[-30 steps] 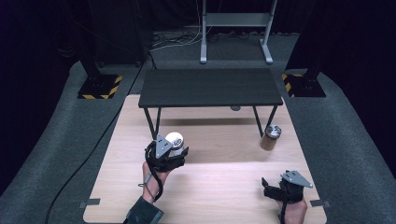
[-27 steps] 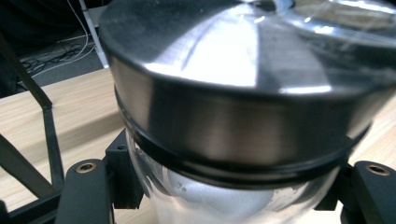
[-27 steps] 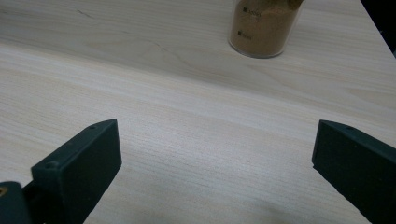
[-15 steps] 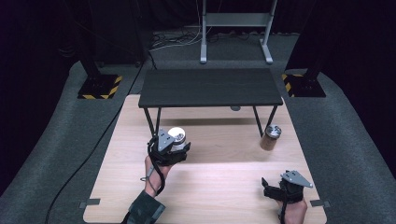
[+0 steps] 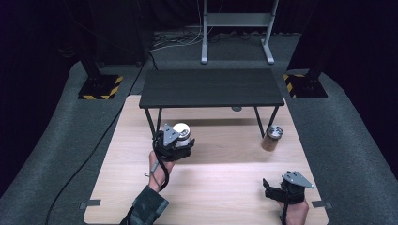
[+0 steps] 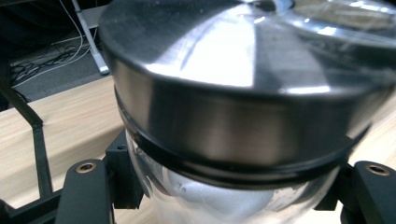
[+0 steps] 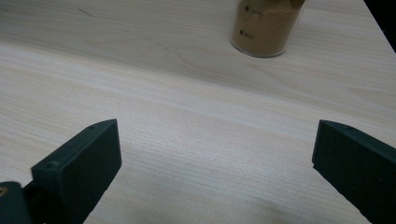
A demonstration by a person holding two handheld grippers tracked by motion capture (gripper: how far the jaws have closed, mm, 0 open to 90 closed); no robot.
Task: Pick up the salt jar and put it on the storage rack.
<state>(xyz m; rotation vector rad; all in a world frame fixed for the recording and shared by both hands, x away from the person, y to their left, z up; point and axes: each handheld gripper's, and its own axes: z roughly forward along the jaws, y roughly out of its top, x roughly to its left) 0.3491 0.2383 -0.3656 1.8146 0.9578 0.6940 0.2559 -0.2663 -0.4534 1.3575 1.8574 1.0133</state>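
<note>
Left gripper (image 5: 174, 144) clamps glass jar (image 5: 182, 134), at 10 o'clock of the wooden table (image 5: 220, 187), just before the black side table's (image 5: 211, 87) front edge. Right gripper (image 5: 284, 188), jaws spread and empty, sits at 5 o'clock; bare wood between. Since a second ago, jar and left hand have edged toward 12.

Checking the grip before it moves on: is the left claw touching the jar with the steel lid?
Touching. The left gripper view shows the left claw closed against the glass of the jar.
</note>
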